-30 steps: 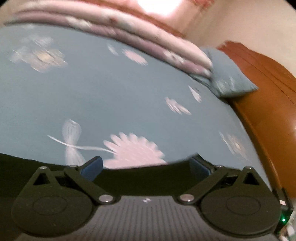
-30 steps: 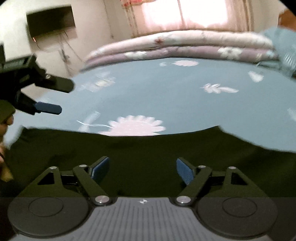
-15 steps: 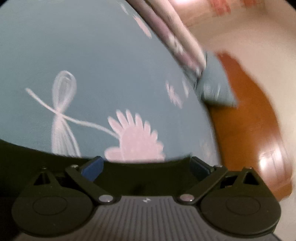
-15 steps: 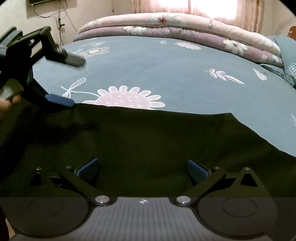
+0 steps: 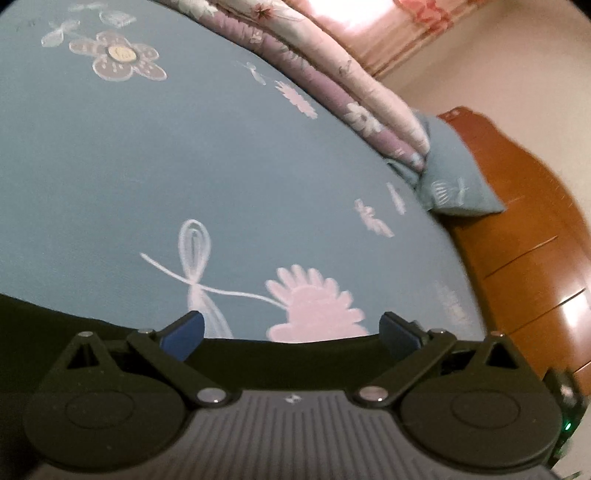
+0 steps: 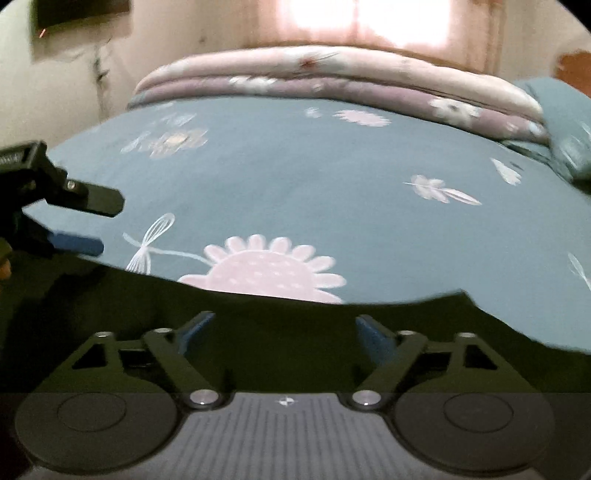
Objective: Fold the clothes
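Observation:
A dark garment [image 6: 280, 317] lies spread on the blue flowered bed sheet [image 6: 332, 177], and its far edge crosses a pink flower print. My right gripper [image 6: 284, 330] hovers low over the cloth near that edge. Its jaws are closing with only the flat cloth under them, and the pads do not press on it. My left gripper [image 6: 107, 225] enters at the left of the right wrist view, open, over the garment's left end. In the left wrist view the left gripper [image 5: 291, 334] stands wide open, with the garment [image 5: 37, 321] edge just between its fingertips.
A folded pink and purple quilt [image 6: 332, 74] lies along the far side of the bed. A blue pillow [image 5: 454, 184] rests against the orange wooden headboard [image 5: 535, 258] at the right. A dark wall screen [image 6: 81, 11] hangs at the upper left.
The right jaws have narrowed from their widest a half second ago. Both views have shifted over the bed. The left gripper sits lower in the right wrist view.

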Tool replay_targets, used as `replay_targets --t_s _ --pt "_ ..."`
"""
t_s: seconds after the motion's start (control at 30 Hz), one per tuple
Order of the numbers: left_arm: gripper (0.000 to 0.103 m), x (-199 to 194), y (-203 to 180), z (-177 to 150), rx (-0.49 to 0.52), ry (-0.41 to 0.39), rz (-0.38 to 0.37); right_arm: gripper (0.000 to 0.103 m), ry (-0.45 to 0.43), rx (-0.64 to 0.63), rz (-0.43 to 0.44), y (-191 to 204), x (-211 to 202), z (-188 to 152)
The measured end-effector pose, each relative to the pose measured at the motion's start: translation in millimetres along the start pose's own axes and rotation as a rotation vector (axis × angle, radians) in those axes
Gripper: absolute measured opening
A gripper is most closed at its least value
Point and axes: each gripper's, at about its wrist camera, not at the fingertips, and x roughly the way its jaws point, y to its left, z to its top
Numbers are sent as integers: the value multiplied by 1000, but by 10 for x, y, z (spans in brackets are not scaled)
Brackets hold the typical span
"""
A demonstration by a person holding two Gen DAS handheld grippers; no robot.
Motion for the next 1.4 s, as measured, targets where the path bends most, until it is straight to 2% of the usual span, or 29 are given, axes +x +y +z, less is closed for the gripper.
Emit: replay_targets --t_s 0.07,0.1,0.23,0.33,0.4,0.43,0.47,0.57,0.63,0.7,0.73,0.87,0.97,1.07,1.13,1.27,1.3,1.4 --pt "100 -49 25 3 5 -13 10 50 29 -12 14 89 185 48" --pt "100 -82 49 8 1 -16 9 49 41 -6 17 116 261 65" --pt "100 -96 101 25 -2 -18 20 49 36 13 8 181 409 79" --pt "100 -61 97 27 8 -5 37 50 15 46 -2 128 249 80" --pt "100 -49 86 20 15 1 25 57 -16 59 -40 46 67 56" --pt "100 -38 77 12 21 3 16 64 -20 67 -80 -29 -8 31" --pt "100 -25 75 9 24 7 14 66 -20 75 -130 -117 -76 -1" --pt "100 5 69 4 29 17 22 66 -4 123 -242 -425 -189 -119" --pt "100 12 67 2 34 18 24 66 5 171 -277 -611 -194 -163" --pt "100 14 72 2 34 17 20 60 3 186 -291 -726 -174 -177" --pt "100 10 69 1 34 16 16 51 -3 188 -295 -768 -164 -165" --pt "100 -9 52 -3 32 15 -13 38 -38 224 -290 -915 -132 -80" --pt "100 -10 51 -5 24 14 -46 38 -47 197 -239 -843 -44 -2" --pt "100 21 61 -8 31 18 -24 38 -3 119 -224 -682 142 34" --pt "100 46 81 -13 24 27 -10 39 39 141 -139 -622 282 -1" --pt "100 36 120 -13 13 26 -11 39 23 91 -46 -560 198 44" --pt "100 28 126 -12 10 25 -15 40 14 94 -49 -610 139 77" --pt "100 10 143 -12 1 21 -26 50 -17 76 -146 -932 -29 214"
